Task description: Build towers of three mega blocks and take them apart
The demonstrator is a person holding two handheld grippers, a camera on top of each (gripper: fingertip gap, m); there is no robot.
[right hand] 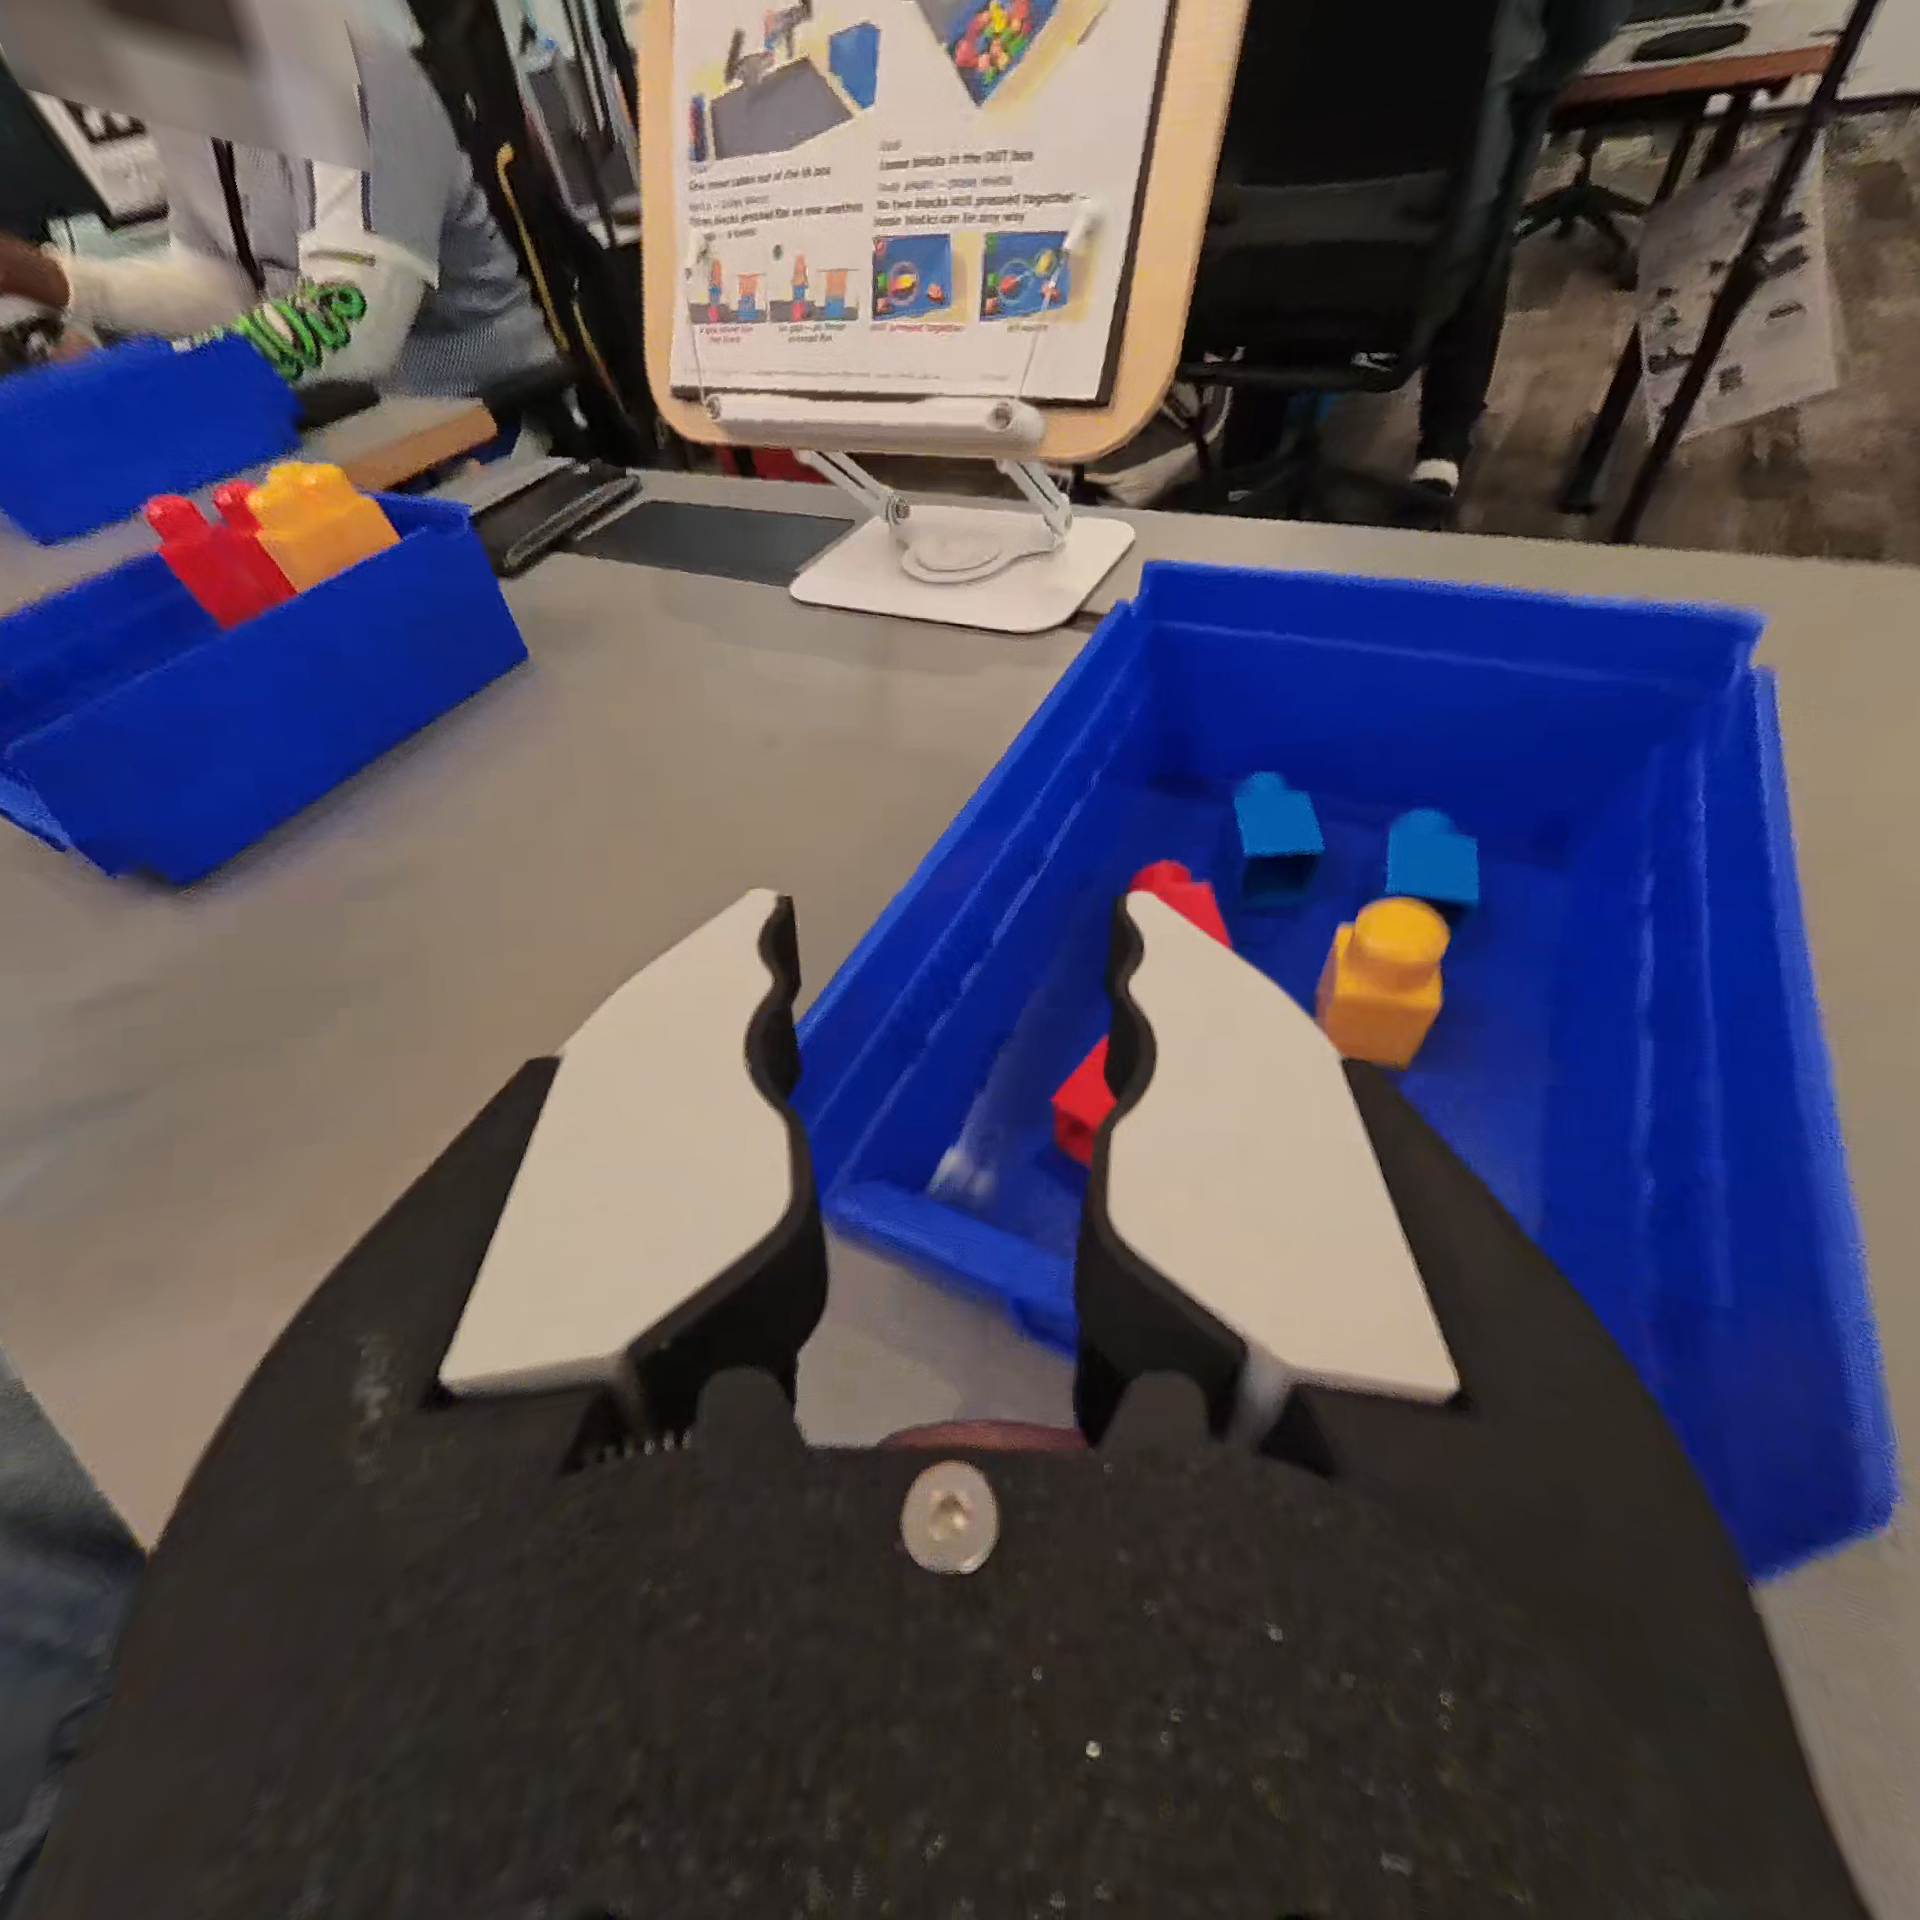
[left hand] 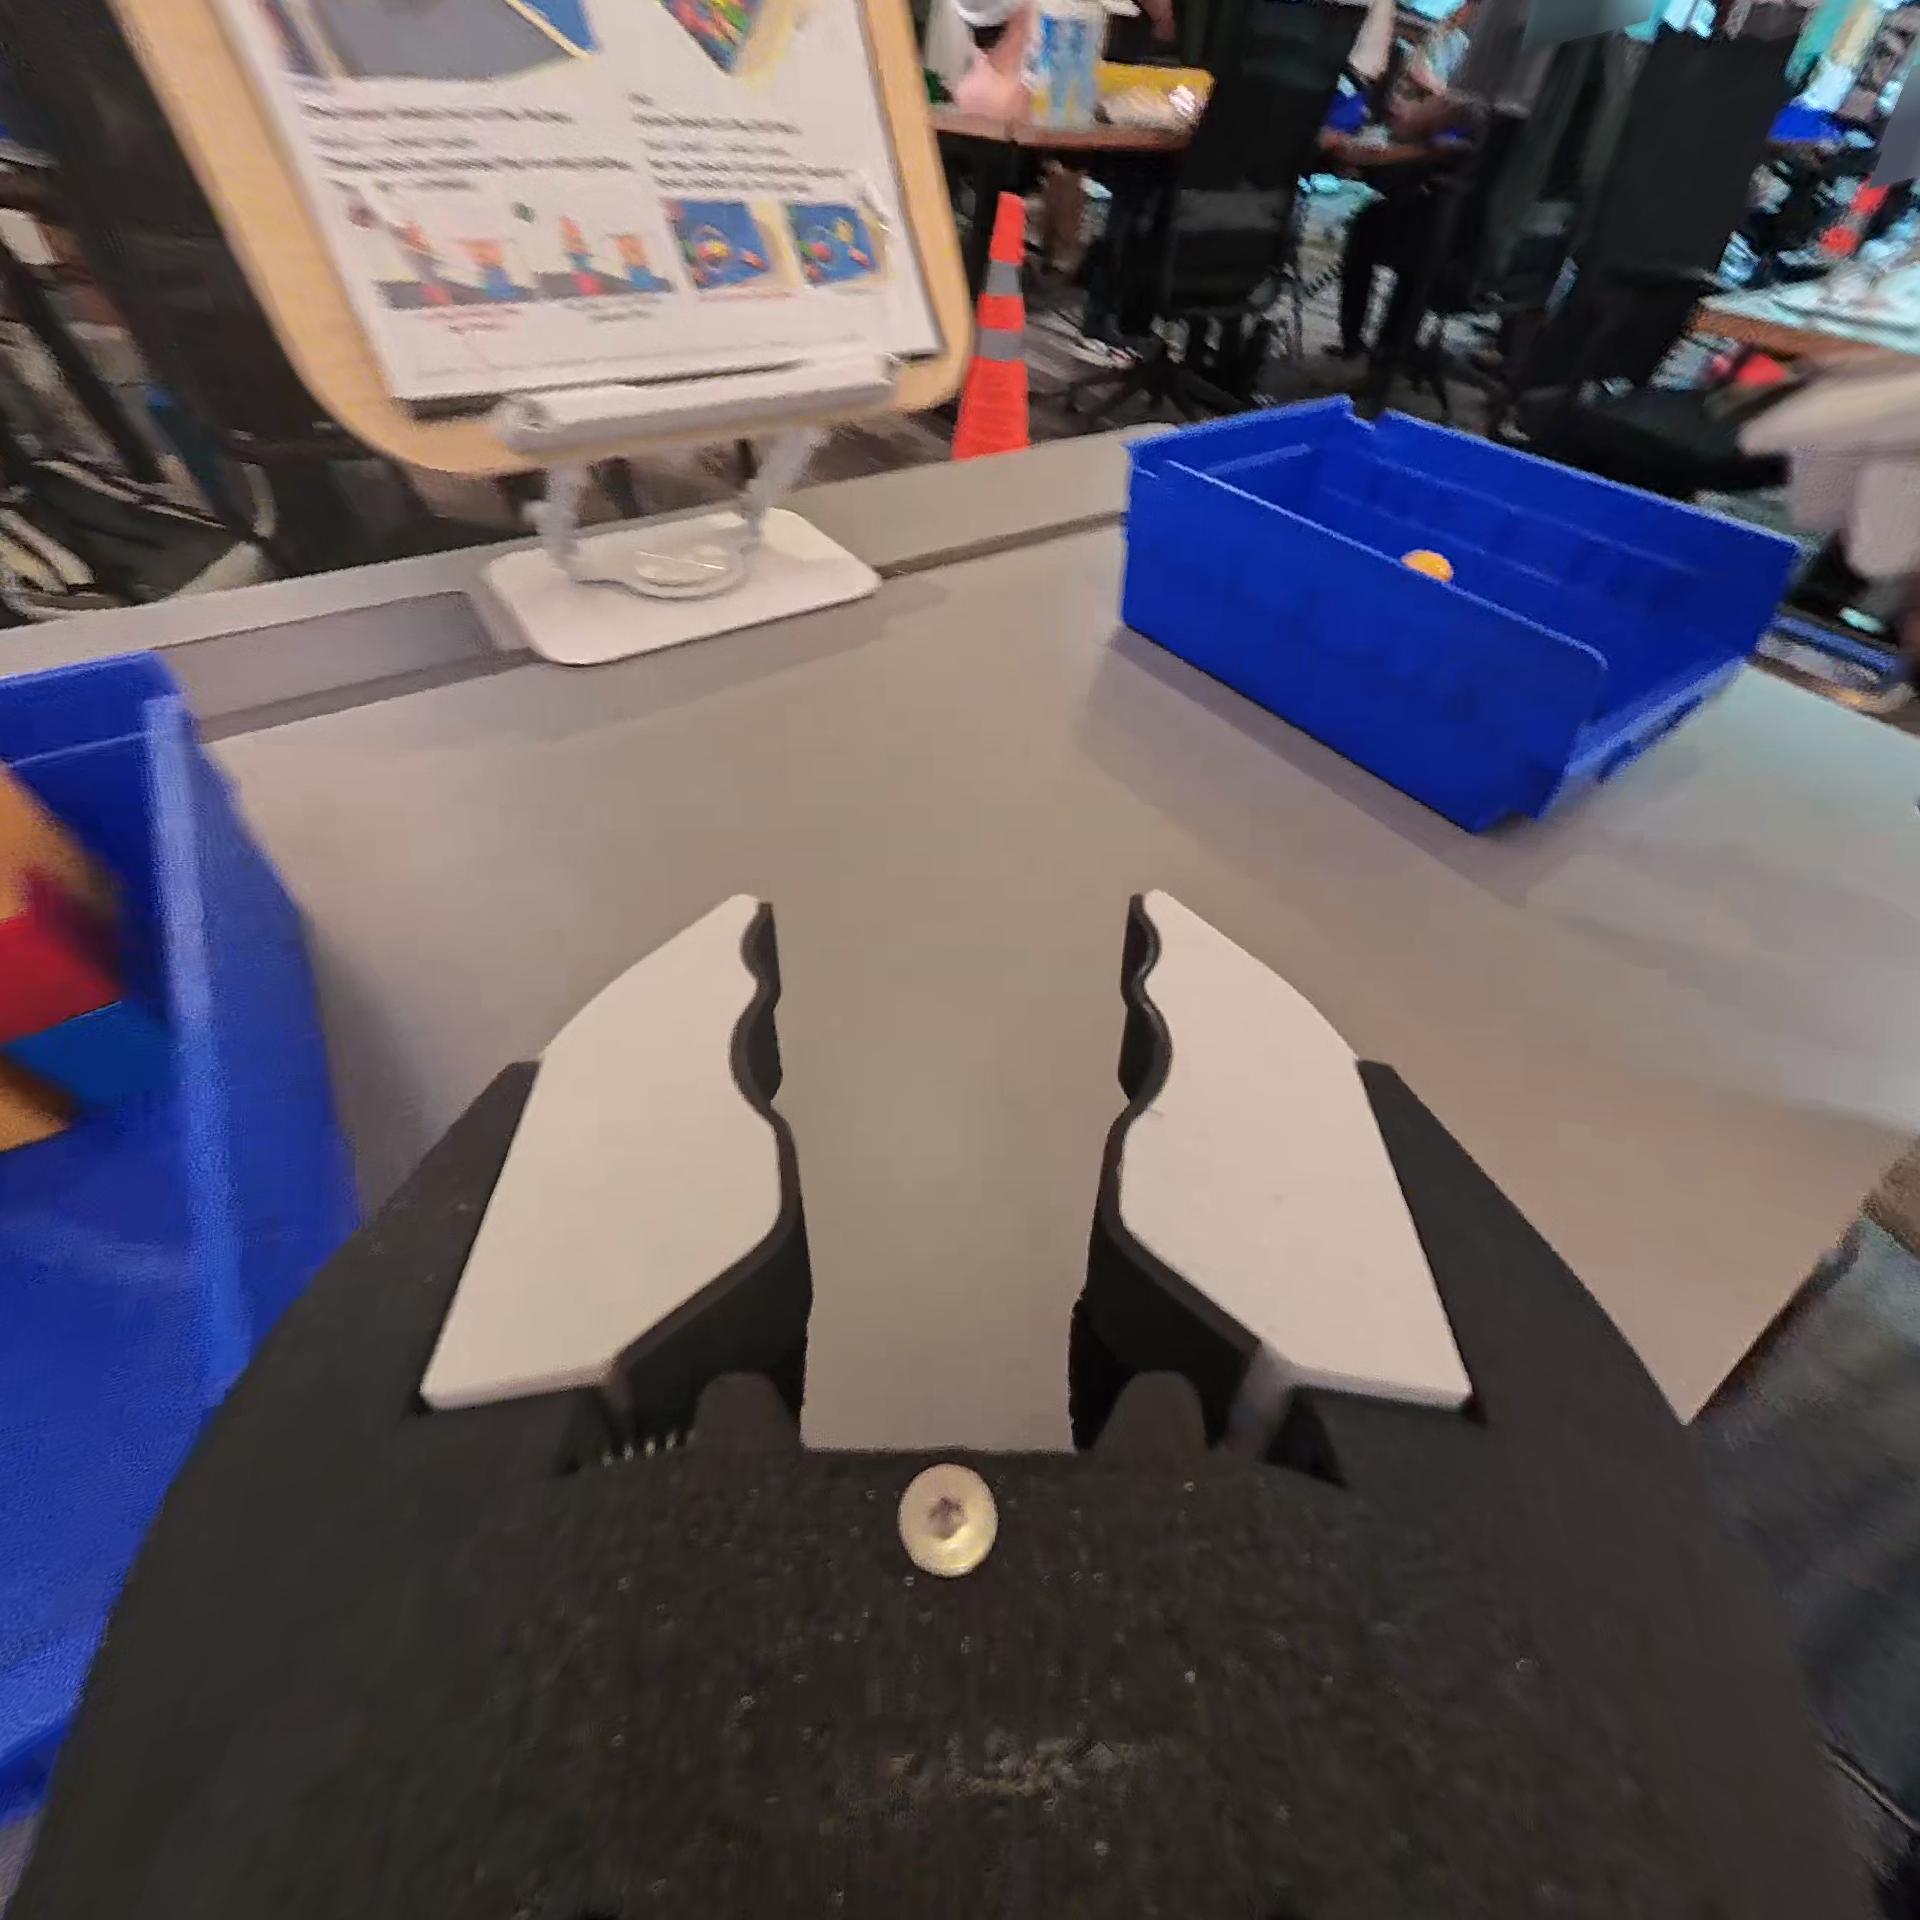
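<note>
My left gripper [left hand: 948,914] is open and empty above the bare grey table [left hand: 935,790]. A blue bin [left hand: 208,1039] at its left holds stacked blocks [left hand: 47,966], orange, red and blue, blurred at the frame edge. My right gripper [right hand: 951,914] is open and empty over the near left rim of a blue bin [right hand: 1714,1039]. Loose in that bin lie an orange block [right hand: 1382,982], two blue blocks [right hand: 1276,836] [right hand: 1434,857] and red blocks [right hand: 1081,1101], partly hidden behind my right finger. A far left bin [right hand: 260,686] holds red and orange towers [right hand: 270,540].
An instruction sheet on a wooden board with a white stand [right hand: 914,208] stands at the table's far edge; it also shows in the left wrist view [left hand: 623,208]. The right bin [left hand: 1455,613] sits at the far right there. An orange cone [left hand: 997,332] and people stand beyond. The left gripper's tips are roughly 40 cm from the right gripper's.
</note>
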